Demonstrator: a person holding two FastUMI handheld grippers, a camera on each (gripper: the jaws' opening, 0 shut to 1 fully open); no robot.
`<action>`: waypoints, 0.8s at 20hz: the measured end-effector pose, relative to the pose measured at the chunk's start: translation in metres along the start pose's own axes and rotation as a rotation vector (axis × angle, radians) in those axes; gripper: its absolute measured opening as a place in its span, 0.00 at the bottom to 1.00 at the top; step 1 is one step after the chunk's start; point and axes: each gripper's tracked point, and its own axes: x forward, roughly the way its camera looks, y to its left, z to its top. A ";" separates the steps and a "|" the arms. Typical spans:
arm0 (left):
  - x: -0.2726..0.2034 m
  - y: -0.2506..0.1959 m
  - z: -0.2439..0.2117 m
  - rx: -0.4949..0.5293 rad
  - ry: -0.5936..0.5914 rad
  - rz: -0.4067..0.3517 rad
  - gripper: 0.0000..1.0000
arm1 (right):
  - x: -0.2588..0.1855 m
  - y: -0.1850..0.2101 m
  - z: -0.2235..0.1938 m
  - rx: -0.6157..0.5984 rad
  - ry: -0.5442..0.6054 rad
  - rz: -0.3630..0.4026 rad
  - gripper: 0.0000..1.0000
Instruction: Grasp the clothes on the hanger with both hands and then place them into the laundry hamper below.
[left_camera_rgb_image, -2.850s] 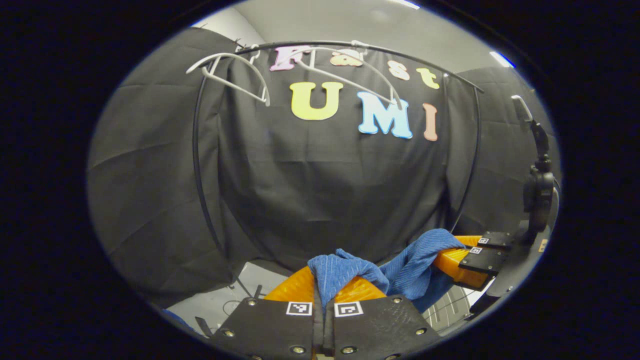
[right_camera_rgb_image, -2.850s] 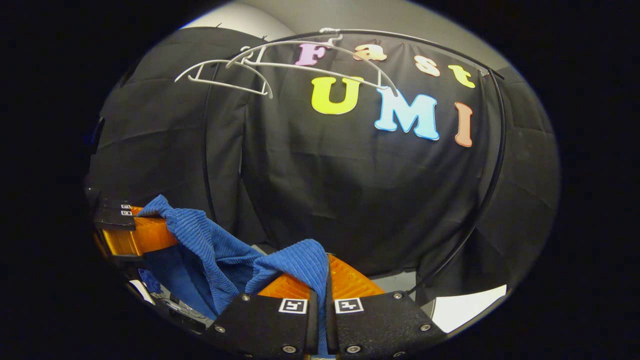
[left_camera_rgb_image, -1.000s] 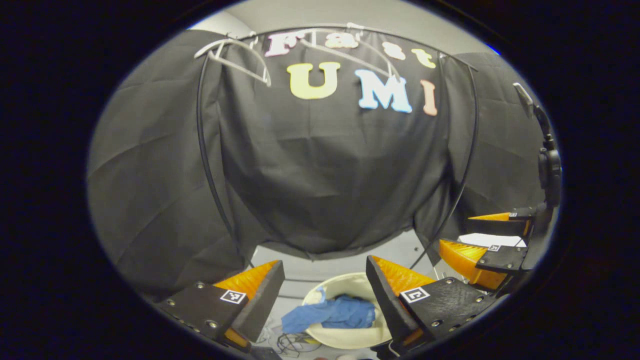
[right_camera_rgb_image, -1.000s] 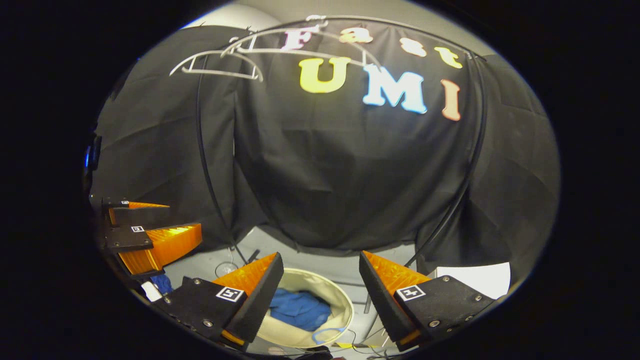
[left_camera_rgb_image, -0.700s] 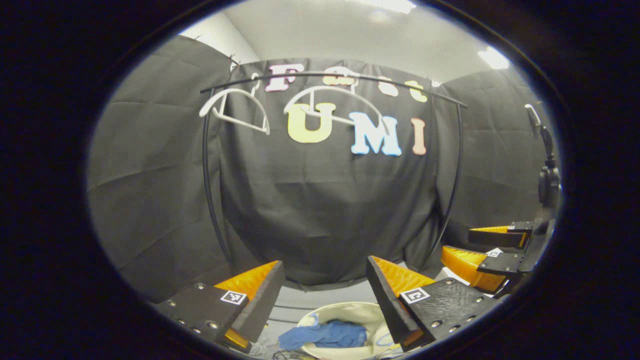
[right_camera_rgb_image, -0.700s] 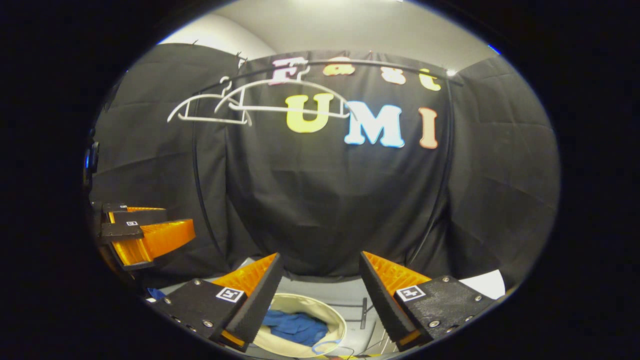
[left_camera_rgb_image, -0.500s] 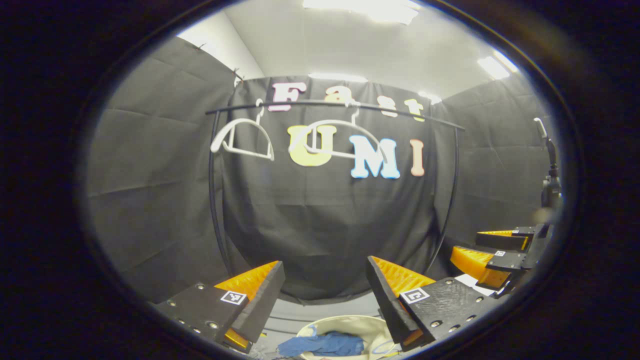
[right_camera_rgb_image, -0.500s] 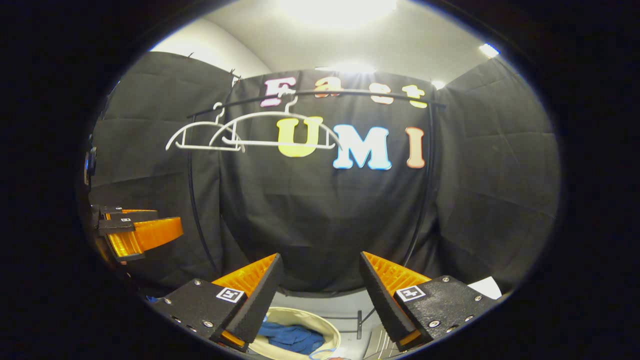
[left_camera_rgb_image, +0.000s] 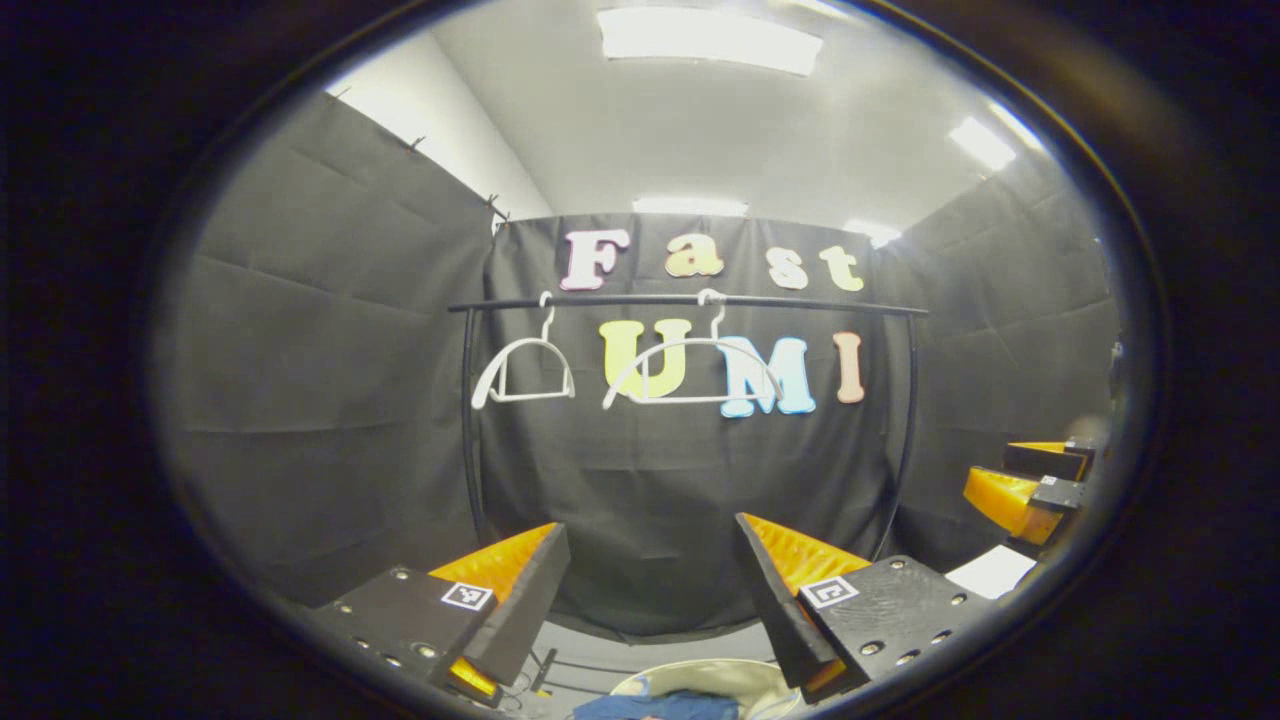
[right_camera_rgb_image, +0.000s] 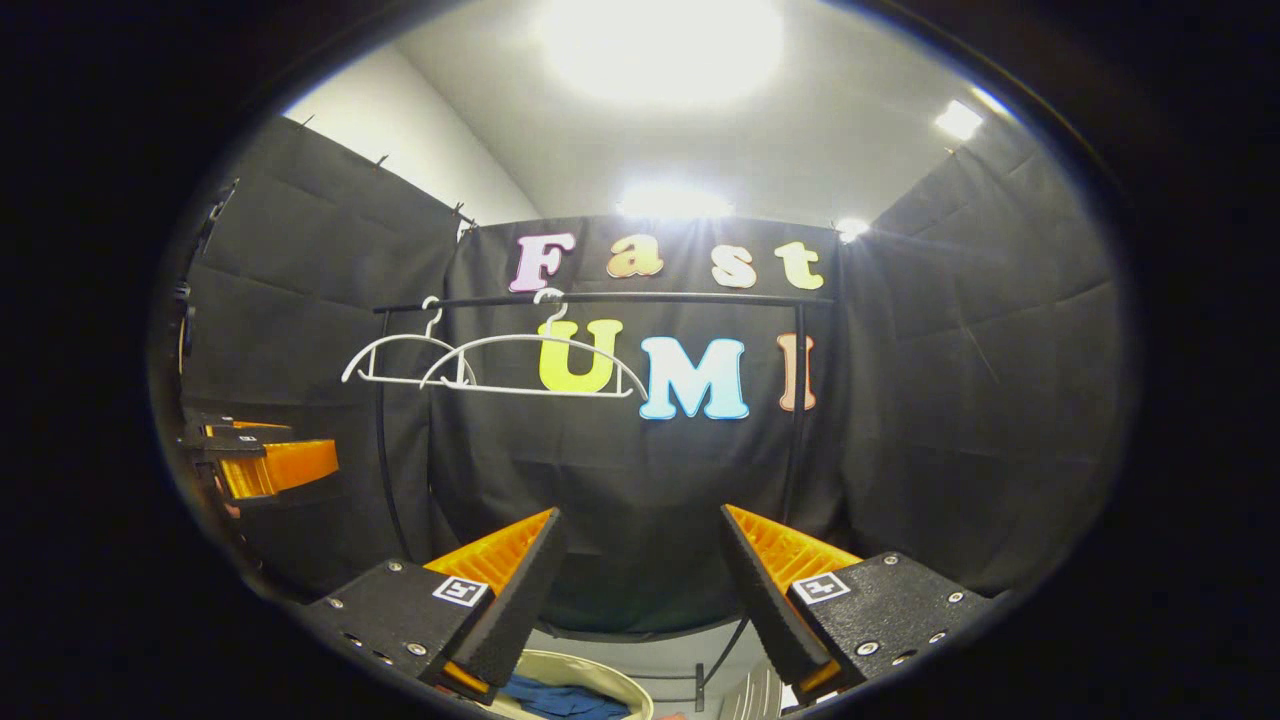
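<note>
The blue garment (left_camera_rgb_image: 655, 706) lies crumpled inside the cream laundry hamper (left_camera_rgb_image: 740, 677) at the bottom of the left gripper view; the same blue garment (right_camera_rgb_image: 550, 697) and hamper (right_camera_rgb_image: 610, 682) sit low in the right gripper view. Two bare white hangers (left_camera_rgb_image: 690, 372) (left_camera_rgb_image: 522, 372) hang from the black rail (left_camera_rgb_image: 690, 301). My left gripper (left_camera_rgb_image: 650, 545) stands open and holds nothing, well above the hamper. My right gripper (right_camera_rgb_image: 640, 535) is open too, and it appears at the right edge of the left gripper view (left_camera_rgb_image: 1020, 470).
The black clothes rack (right_camera_rgb_image: 600, 297) with its curved side posts stands in front of the booth's cloth wall. A white sheet (left_camera_rgb_image: 990, 572) lies on the floor at the right. Ceiling lights glare overhead.
Both grippers let go of the blue garment, which dropped into the hamper. Since then both open grippers have risen and tilted upward, so the hamper has slid to the bottom edge.
</note>
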 end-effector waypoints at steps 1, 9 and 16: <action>-0.005 -0.006 0.003 0.006 -0.010 -0.002 0.95 | -0.005 -0.007 0.000 0.010 -0.003 -0.011 0.94; -0.042 -0.022 0.017 0.043 -0.049 0.007 1.00 | -0.033 -0.033 -0.008 0.027 0.015 -0.056 0.94; -0.054 -0.014 0.021 0.046 -0.066 0.049 0.95 | -0.043 -0.039 0.003 0.041 -0.007 -0.075 0.94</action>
